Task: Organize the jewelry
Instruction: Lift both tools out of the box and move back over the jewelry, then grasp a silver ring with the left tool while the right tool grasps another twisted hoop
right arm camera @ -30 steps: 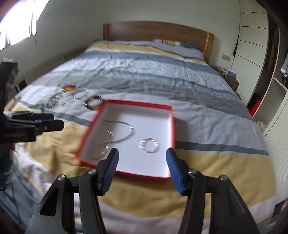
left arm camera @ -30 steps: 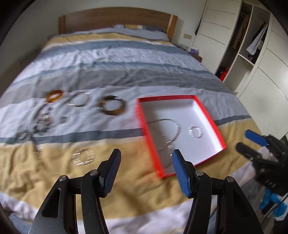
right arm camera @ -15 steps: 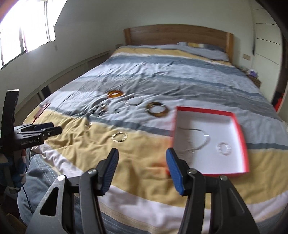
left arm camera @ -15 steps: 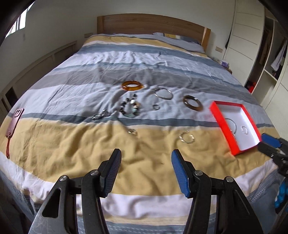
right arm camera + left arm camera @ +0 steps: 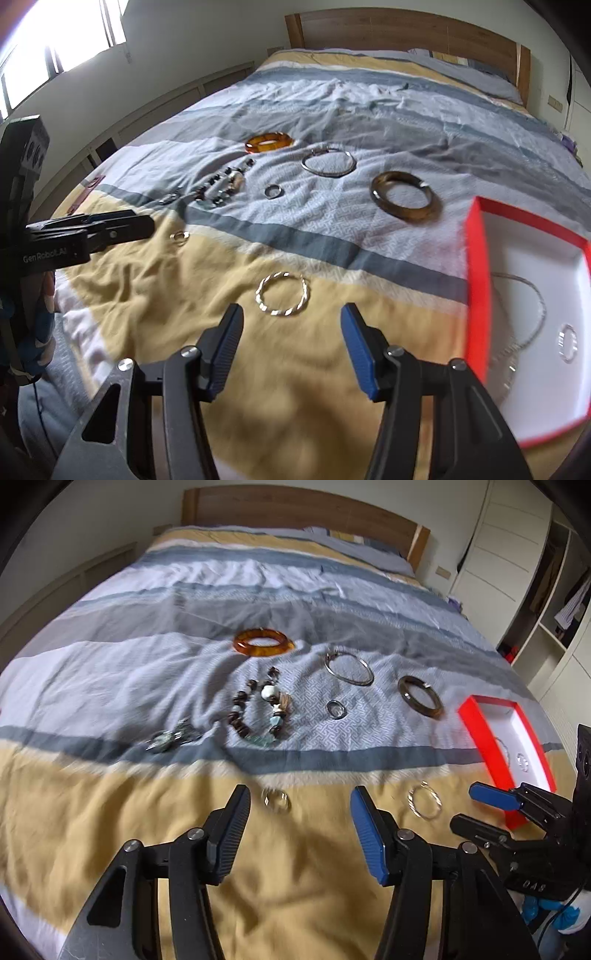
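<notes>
Because the shiny twisted silver hoop at the middle of the picture must go in the red-edged white box at right, the right gripper hangs just below it, jaws apart and empty.

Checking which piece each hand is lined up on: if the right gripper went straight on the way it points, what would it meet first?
Most likely the twisted silver bangle, lying on the bedspread just ahead of the open right gripper, slightly toward its left finger. Depth is uncertain.
</notes>
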`<state>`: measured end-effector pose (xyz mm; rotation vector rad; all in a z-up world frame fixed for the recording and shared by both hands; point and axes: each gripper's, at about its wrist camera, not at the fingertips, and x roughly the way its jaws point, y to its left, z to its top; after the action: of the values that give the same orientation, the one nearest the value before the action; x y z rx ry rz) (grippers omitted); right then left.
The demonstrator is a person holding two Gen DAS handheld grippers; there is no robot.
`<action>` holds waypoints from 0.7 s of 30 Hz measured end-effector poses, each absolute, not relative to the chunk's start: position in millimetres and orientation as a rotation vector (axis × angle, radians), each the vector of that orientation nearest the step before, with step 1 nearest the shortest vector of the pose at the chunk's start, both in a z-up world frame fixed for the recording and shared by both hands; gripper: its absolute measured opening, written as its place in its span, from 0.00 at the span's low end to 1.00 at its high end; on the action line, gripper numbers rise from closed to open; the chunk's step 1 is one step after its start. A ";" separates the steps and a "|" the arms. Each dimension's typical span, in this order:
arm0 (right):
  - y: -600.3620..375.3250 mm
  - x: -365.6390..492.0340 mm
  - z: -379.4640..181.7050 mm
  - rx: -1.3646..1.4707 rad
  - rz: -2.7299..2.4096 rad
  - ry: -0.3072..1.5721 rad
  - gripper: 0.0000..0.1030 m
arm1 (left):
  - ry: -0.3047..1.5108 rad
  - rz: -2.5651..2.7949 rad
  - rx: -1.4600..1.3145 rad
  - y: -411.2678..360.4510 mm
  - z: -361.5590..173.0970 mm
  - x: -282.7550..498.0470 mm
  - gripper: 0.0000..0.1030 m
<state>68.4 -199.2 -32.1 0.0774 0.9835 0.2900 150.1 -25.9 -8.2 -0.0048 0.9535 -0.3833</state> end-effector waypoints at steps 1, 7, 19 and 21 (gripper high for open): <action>-198.4 73.2 -37.1 0.082 0.290 0.987 0.52 | 0.964 -0.386 0.000 -27.8 -15.2 157.2 0.50; -192.6 89.4 -58.9 0.086 0.296 1.000 0.52 | 1.031 -0.415 -0.010 -26.3 -55.3 173.7 0.32; -187.4 95.4 -69.3 0.074 0.290 0.978 0.50 | 1.004 -0.406 -0.003 -22.7 -62.5 164.4 0.24; -187.1 96.8 -68.7 0.075 0.291 0.976 0.39 | 1.006 -0.397 -0.005 -22.2 -61.5 164.3 0.18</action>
<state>96.8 -187.1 -68.7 0.0747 0.9764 0.2909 164.3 -22.2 -61.5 -0.0050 1.0056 -0.3967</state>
